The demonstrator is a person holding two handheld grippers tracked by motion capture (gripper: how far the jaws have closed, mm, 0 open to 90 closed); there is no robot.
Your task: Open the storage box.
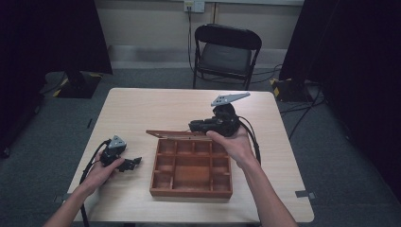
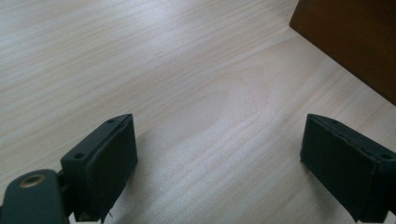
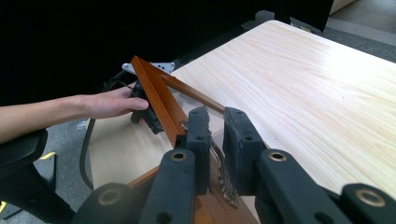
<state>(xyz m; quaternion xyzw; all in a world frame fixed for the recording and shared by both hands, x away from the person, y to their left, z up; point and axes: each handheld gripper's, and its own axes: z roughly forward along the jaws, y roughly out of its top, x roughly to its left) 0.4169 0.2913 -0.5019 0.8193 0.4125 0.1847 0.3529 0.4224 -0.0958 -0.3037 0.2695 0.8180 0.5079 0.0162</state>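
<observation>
Standing on pale wood-grain table [image 1: 142, 109], lidded box [image 1: 191, 168]; beyond, seemingly grey carpet [image 1: 42, 132].

Seen from above the near edge, the high view faces forward over the whole tabletop [image 1: 142, 109] toward a chair [image 1: 226, 52]; the left tool [image 2: 217, 154] camera skims the wood closely, sharing the wooden box [image 2: 355, 42] with the right tool [image 3: 215, 140] camera
</observation>
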